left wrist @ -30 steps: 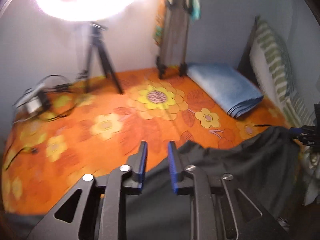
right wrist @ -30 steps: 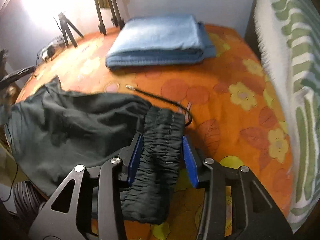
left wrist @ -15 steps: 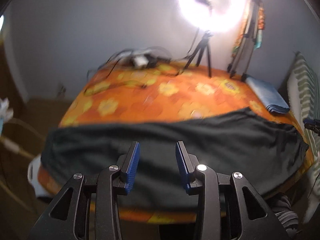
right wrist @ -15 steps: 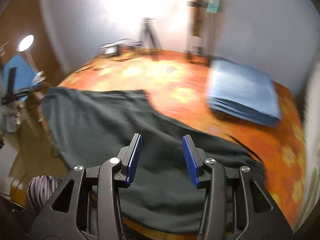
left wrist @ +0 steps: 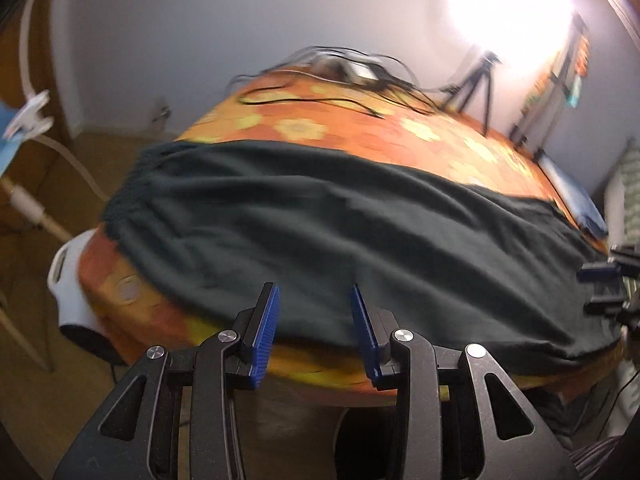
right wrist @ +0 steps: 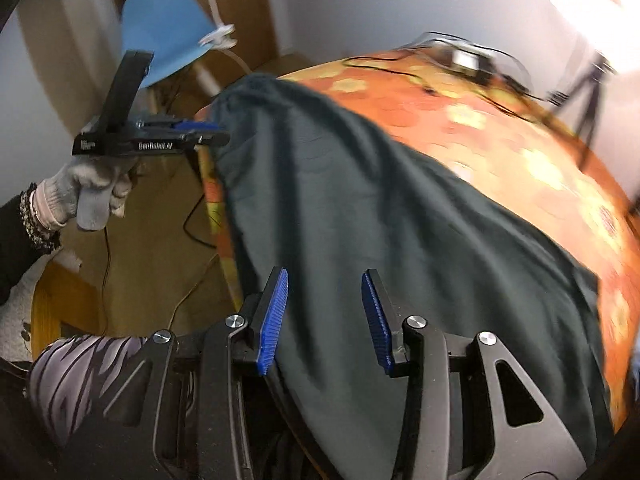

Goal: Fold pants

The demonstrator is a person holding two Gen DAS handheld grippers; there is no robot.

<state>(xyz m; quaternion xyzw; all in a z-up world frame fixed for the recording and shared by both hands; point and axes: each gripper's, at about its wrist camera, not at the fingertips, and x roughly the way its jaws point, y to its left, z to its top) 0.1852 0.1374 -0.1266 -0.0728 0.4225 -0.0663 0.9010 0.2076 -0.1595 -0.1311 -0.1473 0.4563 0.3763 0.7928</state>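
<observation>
Dark green pants (left wrist: pixel 320 220) lie spread lengthwise along the near edge of the bed's orange flowered cover (left wrist: pixel 304 128), the gathered waistband at the left end. My left gripper (left wrist: pixel 315 296) hovers open over their near hem with nothing between its pads. In the right wrist view the pants (right wrist: pixel 360 208) run from the bed's corner toward me. My right gripper (right wrist: pixel 325 284) is over them, jaws closing slightly but still apart, pads not pressing the cloth. A gloved hand (right wrist: pixel 88 188) holds the left gripper (right wrist: pixel 200 136) beside the waistband end. The right gripper (left wrist: pixel 604 280) shows at the far right edge.
Cables and a power strip (left wrist: pixel 352 72) lie at the bed's far side by a tripod with a bright ring light (left wrist: pixel 480 80). A folded blue blanket (left wrist: pixel 588 212) sits at the right end. A white basket (left wrist: pixel 68 280) and a blue lamp shade (right wrist: pixel 168 36) stand off the bed's left.
The right gripper let go of the bunched waistband it held. Both grippers drew back to the bed's near edge, and the pants now lie spread out flat. The left jaws stand wider.
</observation>
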